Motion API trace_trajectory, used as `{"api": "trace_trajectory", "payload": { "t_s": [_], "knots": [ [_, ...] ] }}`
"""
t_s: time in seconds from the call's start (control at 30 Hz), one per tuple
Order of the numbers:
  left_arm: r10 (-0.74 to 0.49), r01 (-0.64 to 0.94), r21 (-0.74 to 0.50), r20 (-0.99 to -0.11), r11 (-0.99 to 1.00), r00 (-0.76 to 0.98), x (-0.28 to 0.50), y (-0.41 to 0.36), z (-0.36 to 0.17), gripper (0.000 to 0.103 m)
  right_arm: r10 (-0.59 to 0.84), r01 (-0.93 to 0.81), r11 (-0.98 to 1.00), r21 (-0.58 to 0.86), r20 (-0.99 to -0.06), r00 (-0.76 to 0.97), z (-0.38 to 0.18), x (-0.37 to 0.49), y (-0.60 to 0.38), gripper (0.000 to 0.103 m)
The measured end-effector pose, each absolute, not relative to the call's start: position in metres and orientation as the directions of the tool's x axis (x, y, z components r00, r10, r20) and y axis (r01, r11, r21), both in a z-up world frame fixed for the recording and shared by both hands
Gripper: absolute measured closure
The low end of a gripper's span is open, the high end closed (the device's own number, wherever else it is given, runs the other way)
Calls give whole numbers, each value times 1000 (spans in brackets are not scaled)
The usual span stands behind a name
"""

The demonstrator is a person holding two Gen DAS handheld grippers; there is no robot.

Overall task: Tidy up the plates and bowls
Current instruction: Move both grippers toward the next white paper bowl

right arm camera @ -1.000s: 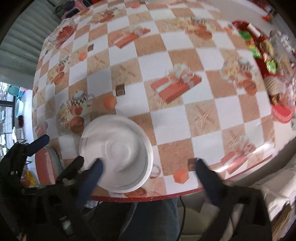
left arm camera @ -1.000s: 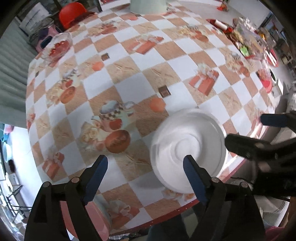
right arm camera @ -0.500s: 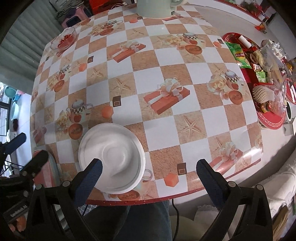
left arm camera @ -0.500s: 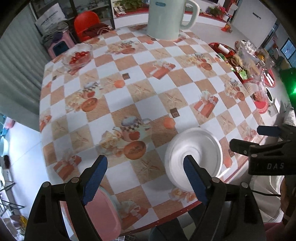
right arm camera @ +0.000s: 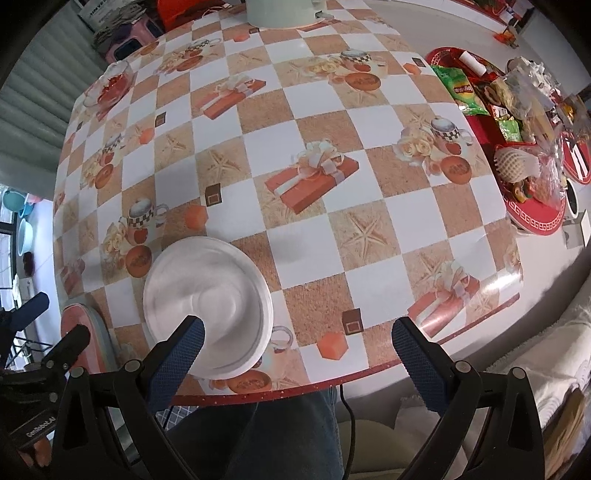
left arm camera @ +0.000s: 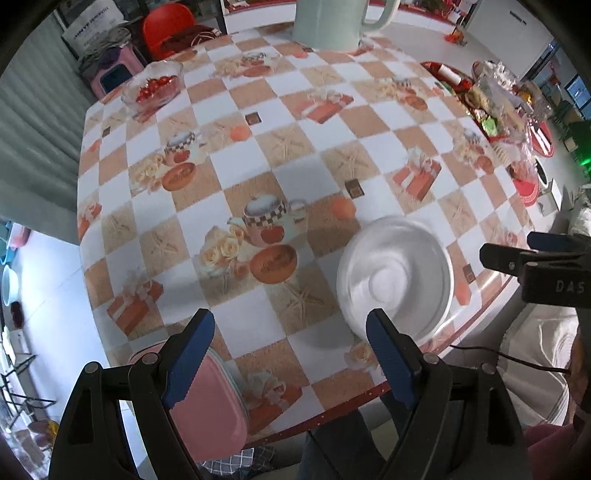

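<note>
Hovering above the desk (right arm camera: 369,229), I point both sets of jaws straight down, each spread wide and pinching nothing. A white bowl (right arm camera: 207,306) sits near the desk's front edge, below and between my left gripper (left arm camera: 288,354) and right gripper (right arm camera: 299,354), touched by neither. Pink plates (left arm camera: 210,410) lie stacked at the front left corner, under my left jaws.

I see a checkered worktop (right arm camera: 384,229) printed with gift boxes, teapots, starfish. Pale green kettle (left arm camera: 328,22) at the far edge. Glass bowl of red fruit (left arm camera: 155,86) far left corner. Red tray of snack packets (right arm camera: 517,122) just beside the right edge. Red chair (left arm camera: 168,27) behind.
</note>
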State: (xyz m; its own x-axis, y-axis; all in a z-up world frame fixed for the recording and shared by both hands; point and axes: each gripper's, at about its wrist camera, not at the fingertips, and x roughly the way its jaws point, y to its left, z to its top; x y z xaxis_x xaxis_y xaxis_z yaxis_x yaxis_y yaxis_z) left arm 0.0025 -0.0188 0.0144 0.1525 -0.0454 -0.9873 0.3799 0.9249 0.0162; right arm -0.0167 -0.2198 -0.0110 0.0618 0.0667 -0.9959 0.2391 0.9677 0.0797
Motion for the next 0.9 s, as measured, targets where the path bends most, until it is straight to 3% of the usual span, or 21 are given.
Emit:
{"api": "trace_trajectory", "payload": {
  "t_s": [0.9],
  "knots": [
    [-4,350,-14,-1000,937,-29,12,-51,-52,16,90,199,977,74,-993,-75,-59,-15,-219,1]
  ]
}}
